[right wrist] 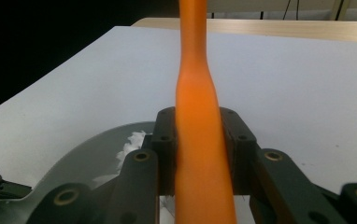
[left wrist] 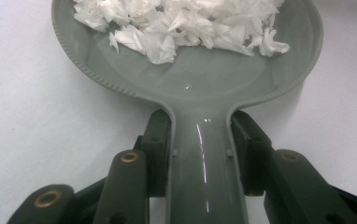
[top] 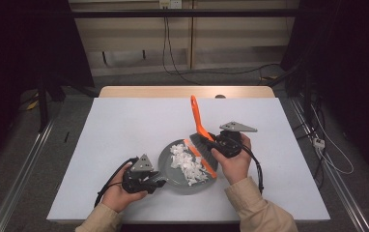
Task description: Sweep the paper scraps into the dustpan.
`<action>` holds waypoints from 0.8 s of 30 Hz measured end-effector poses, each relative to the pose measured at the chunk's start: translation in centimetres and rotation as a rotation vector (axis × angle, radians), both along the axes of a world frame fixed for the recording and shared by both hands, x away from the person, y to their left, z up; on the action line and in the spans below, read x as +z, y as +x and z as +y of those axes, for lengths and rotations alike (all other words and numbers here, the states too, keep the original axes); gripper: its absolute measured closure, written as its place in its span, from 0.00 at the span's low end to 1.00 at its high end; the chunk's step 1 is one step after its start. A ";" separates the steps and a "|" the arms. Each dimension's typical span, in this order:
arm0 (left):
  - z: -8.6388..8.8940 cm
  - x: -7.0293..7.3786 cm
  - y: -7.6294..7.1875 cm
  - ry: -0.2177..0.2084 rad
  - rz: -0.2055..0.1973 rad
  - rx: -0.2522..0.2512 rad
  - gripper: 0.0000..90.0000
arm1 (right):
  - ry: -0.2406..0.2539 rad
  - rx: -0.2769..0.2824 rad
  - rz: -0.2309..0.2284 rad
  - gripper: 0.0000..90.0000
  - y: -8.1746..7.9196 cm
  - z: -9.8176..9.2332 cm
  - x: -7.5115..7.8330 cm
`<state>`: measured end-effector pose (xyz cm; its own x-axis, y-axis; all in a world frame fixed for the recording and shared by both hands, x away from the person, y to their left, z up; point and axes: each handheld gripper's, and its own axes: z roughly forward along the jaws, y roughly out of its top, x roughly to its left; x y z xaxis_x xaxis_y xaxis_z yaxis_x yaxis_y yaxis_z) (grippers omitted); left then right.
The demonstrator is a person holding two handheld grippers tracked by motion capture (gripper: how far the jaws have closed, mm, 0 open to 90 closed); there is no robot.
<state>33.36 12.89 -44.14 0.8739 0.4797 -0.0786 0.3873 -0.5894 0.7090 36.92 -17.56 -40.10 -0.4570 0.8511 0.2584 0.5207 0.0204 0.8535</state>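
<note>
A grey dustpan (top: 170, 162) lies on the white table (top: 124, 125), and torn white paper scraps (top: 188, 165) are heaped in it. My left gripper (top: 156, 179) is shut on the pan's handle at the near left. An orange brush (top: 196, 115) stands at the pan's right edge with its dark bristles (top: 201, 141) down and its handle pointing away. My right gripper (top: 215, 144) is shut on that handle. In the left gripper view both jaws clamp the grey handle (left wrist: 204, 168) below the scraps (left wrist: 176, 23). In the right gripper view the jaws squeeze the orange handle (right wrist: 197, 93).
The white tabletop has free room to the left, at the back and to the right of the pan. A wooden edge (top: 182, 92) runs along the table's far side. Cables (top: 327, 154) trail on the floor to the right, and metal rails (top: 23, 169) flank the table.
</note>
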 end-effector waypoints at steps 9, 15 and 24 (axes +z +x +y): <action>0.2 -0.1 0.3 0.001 0.004 0.007 0.70 | -0.002 0.001 0.024 0.79 0.2 -0.6 -0.3; 0.4 -0.1 0.4 -0.021 0.010 0.017 0.70 | -0.016 0.047 0.033 0.79 0.0 0.1 -0.2; 1.0 0.0 0.4 -0.006 0.009 0.029 0.70 | -0.086 -0.015 0.075 0.79 1.0 -1.2 -1.8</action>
